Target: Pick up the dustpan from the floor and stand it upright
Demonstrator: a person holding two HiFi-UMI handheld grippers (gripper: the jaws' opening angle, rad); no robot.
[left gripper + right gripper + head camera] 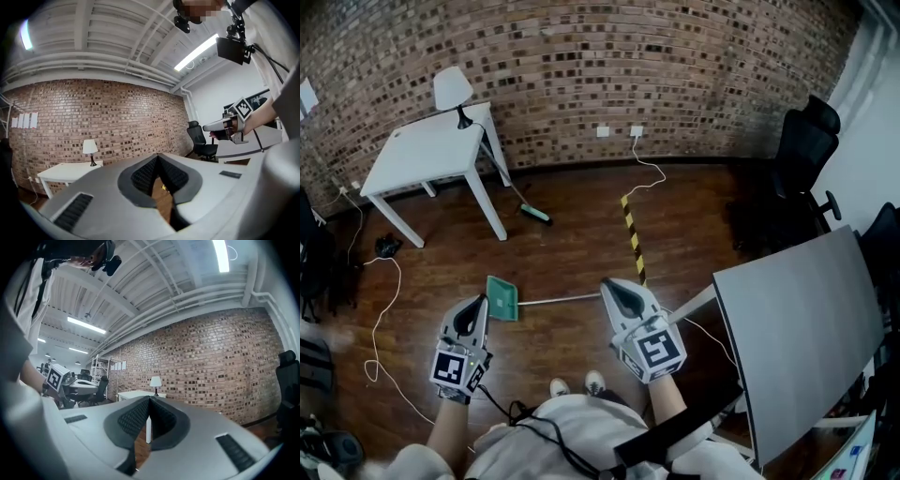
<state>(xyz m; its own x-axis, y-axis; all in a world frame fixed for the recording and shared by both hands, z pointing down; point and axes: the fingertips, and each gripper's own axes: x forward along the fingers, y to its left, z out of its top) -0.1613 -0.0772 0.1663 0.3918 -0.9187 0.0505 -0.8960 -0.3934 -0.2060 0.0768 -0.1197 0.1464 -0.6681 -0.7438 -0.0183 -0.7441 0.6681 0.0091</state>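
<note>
A green dustpan (pixel 502 298) lies flat on the wooden floor, its long metal handle (pixel 558 300) running right. My left gripper (pixel 475 307) hovers high above the floor just left of the pan, shut and empty. My right gripper (pixel 607 289) hangs above the handle's right end, also shut with nothing in it. Both point level toward the brick wall. In the left gripper view the jaws (pixel 158 159) meet at their tips and the right gripper (pixel 225 125) shows at the right. In the right gripper view the jaws (pixel 149 401) are closed too.
A white table (pixel 431 155) with a lamp (pixel 453 90) stands at the back left. A green broom (pixel 534 214) lies near it. A yellow-black strip (pixel 632 236) crosses the floor. A grey desk (pixel 806 328) and black chairs (pixel 802 159) stand right. Cables (pixel 380 319) trail at left.
</note>
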